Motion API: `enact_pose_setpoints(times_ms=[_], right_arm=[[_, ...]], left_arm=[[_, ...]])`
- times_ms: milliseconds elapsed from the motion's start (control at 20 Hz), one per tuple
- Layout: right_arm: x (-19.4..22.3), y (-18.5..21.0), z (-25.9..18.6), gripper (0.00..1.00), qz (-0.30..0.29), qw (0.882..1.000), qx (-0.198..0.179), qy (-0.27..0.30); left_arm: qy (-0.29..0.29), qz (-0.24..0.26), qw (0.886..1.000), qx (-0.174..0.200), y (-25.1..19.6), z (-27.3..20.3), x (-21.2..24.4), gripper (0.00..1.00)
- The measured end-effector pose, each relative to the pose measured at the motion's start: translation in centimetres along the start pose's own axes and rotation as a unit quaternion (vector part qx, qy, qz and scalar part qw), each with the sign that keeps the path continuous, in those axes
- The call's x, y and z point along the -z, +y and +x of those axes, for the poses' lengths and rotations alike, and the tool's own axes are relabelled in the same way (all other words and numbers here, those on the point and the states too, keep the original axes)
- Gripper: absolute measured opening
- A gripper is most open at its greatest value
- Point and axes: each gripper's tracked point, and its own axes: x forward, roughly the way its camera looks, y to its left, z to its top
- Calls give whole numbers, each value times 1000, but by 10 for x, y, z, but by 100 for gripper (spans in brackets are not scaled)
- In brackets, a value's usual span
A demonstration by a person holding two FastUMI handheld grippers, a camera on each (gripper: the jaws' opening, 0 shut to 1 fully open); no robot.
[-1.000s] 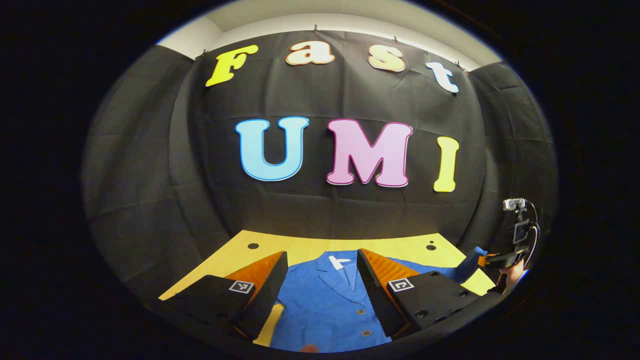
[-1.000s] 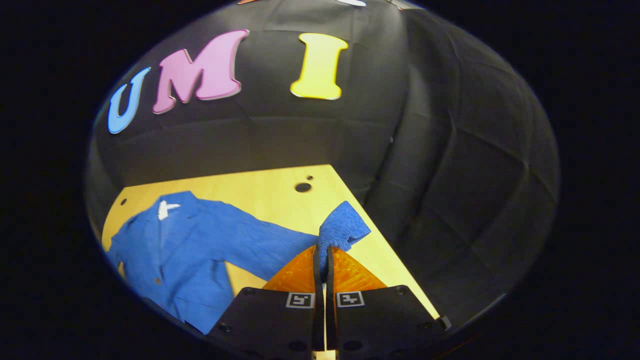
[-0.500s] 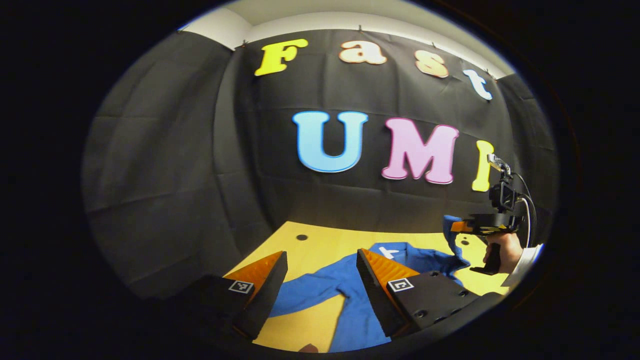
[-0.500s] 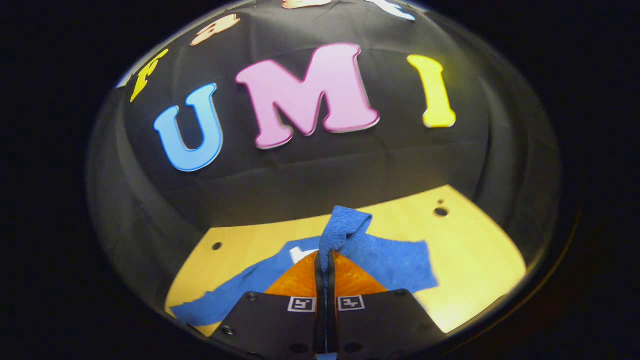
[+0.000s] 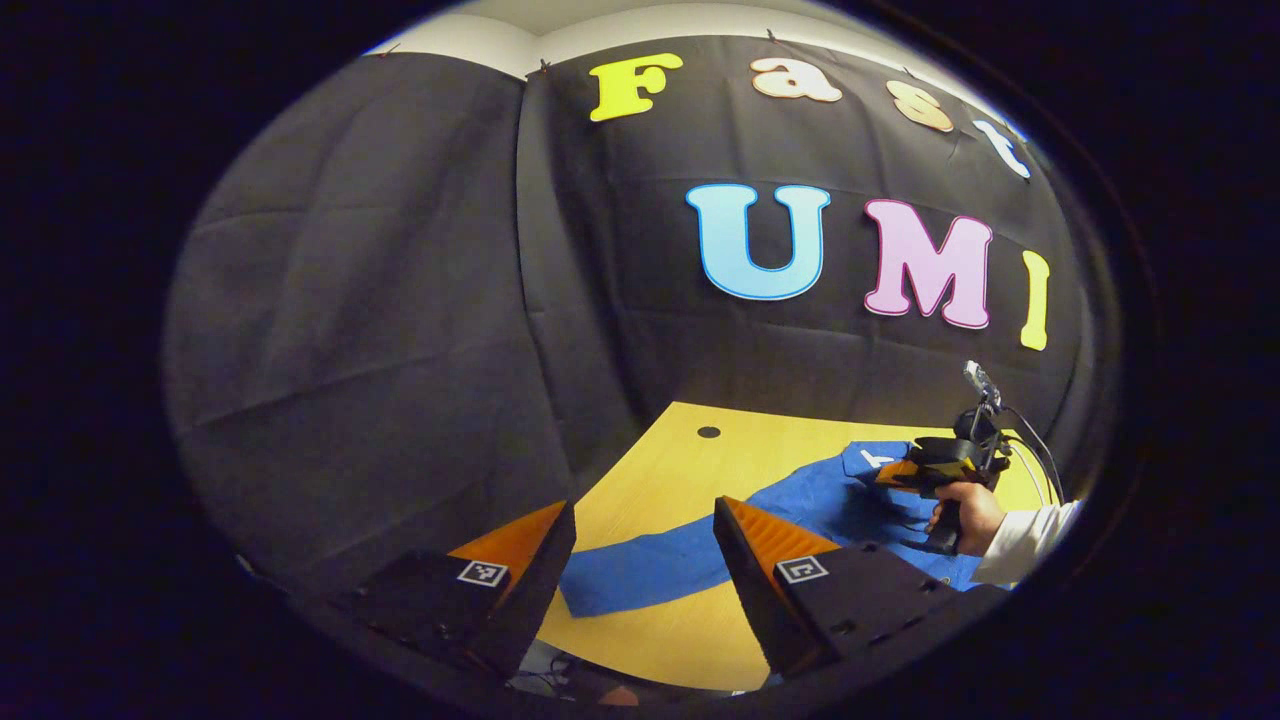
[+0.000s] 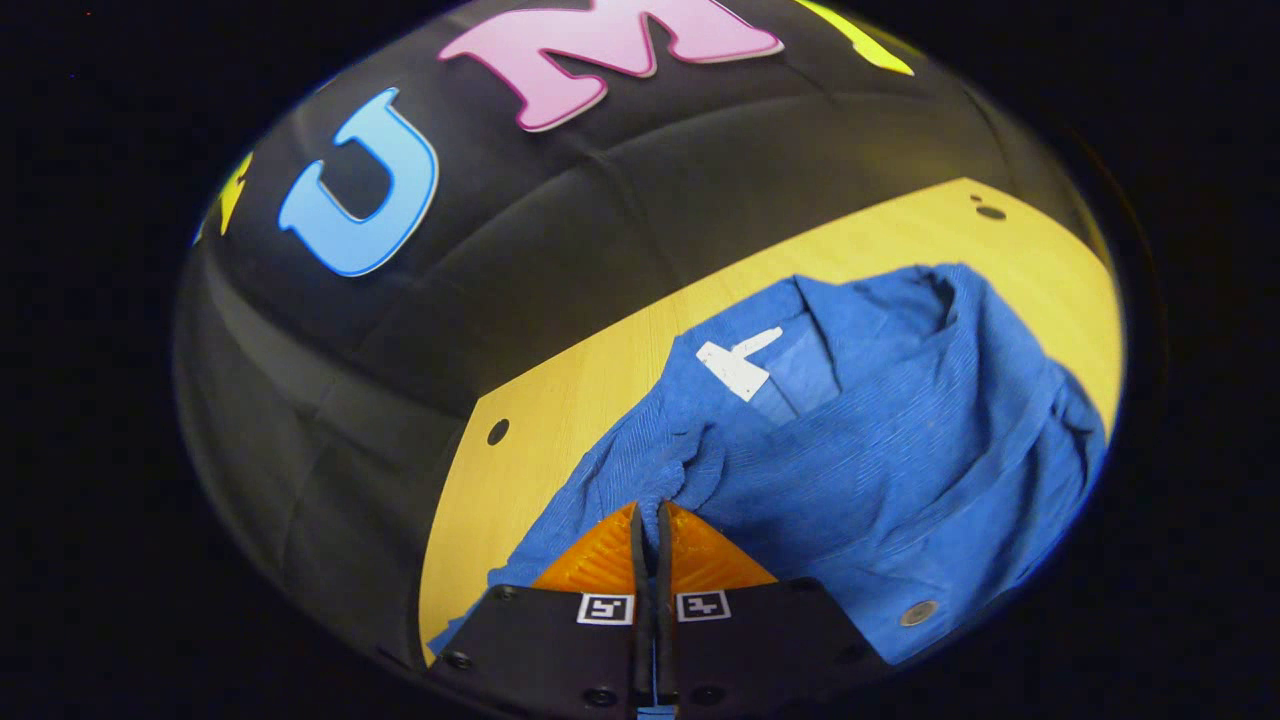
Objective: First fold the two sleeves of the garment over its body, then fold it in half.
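Your right gripper [image 6: 648, 520] has swung the sleeve cuff [image 6: 690, 470] in from the desk edge and over the blue garment [image 6: 900, 450], so it now sits low on the chest at about 6 o'clock in the right gripper view, with the white neck tag [image 6: 738, 365] just beyond it toward 1 o'clock. Those jaws stay pinched together on the cuff fabric, so the first sleeve fold looks nearly laid but not yet let go. Meanwhile your left gripper [image 5: 640, 540] has turned away to the left: its jaws stand wide apart with nothing between them, and the other sleeve [image 5: 650, 570] now lies stretched flat on the yellow desk [image 5: 690, 470] right ahead of them, running off toward 3 o'clock into the garment's body. That puts you in line for the second sleeve. In the left gripper view your right hand [image 5: 965, 515] shows at 3 o'clock over the garment, small and dim, and I can't make out the cuff under it from there. The hem and lower body run out of sight at 4 to 5 o'clock in the right gripper view, so whether the folded sleeve lies smooth, probably with a bunch near the shoulder, is hard to call.
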Motion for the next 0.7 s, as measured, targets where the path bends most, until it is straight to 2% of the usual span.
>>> enact_pose_setpoints(times_ms=[150, 300, 400, 450, 500, 600, 700], right_arm=[[23, -5, 24, 1, 32, 999, -3, 34], [57, -4, 33, 1, 63, 994, -13, 90], [63, 1, 34, 5, 64, 992, -34, 101], [62, 0, 37, 0, 57, 993, -35, 98], [61, 7, 31, 11, 57, 992, -52, 97], [52, 21, 17, 49, 55, 991, -78, 94], [35, 21, 0, 89, 14, 994, -80, 70]], left_arm=[[87, -50, 995, -5, 1, 13, 37, 80], [112, -93, 989, 2, -2, 18, 51, 82], [109, -93, 990, 2, -3, 20, 50, 82], [102, -85, 991, 2, -3, 22, 51, 82], [93, -77, 993, 4, -3, 25, 51, 82], [105, -64, 992, -1, -5, 44, 65, 82], [132, -83, 988, -6, -9, 69, 80, 82]])
